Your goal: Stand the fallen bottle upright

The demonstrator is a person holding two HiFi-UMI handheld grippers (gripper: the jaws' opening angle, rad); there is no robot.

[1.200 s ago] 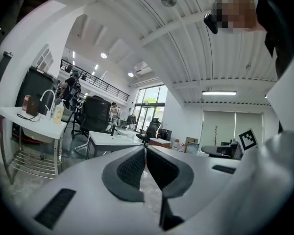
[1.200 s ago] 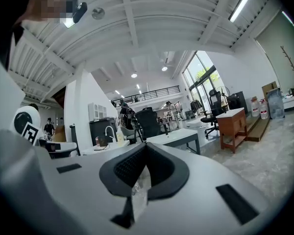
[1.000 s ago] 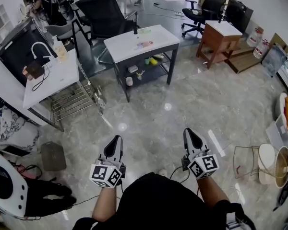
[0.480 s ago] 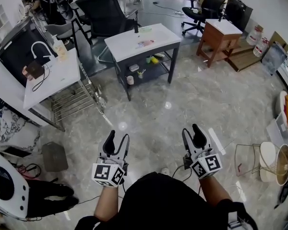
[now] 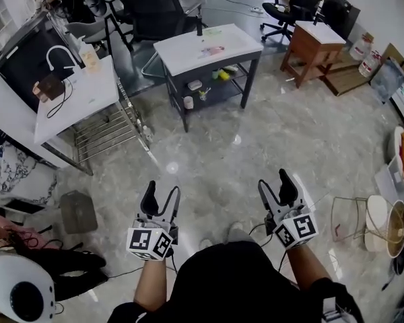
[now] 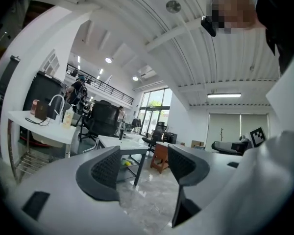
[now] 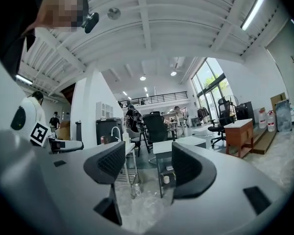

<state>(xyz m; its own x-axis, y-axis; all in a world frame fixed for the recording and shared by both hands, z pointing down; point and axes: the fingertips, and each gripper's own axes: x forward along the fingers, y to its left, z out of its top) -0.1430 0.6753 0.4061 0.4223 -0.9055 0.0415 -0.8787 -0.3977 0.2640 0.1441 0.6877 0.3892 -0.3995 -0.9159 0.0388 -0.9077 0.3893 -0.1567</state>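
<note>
A white-topped table [image 5: 188,52] stands across the marble floor, well ahead of me. On it lies a small pinkish item [image 5: 212,49], too small to tell whether it is a bottle, and a dark upright bottle-like thing [image 5: 198,27] stands at its far edge. My left gripper [image 5: 161,194] and right gripper [image 5: 275,182] are held level in front of my body, far short of the table. Both have just been opening their jaws and nothing is between them. The left gripper [image 6: 144,163] and right gripper [image 7: 147,163] both look toward the table [image 7: 179,143].
A white desk [image 5: 74,103] with a wire rack under it stands at the left. A wooden cabinet [image 5: 313,46] and office chairs [image 5: 151,9] are at the back. A white machine [image 5: 20,295] sits at lower left, and baskets and containers [image 5: 380,224] at the right.
Both grippers went from shut to wide open. My view has shifted a little forward, so the table sits slightly further right in the head view.
</note>
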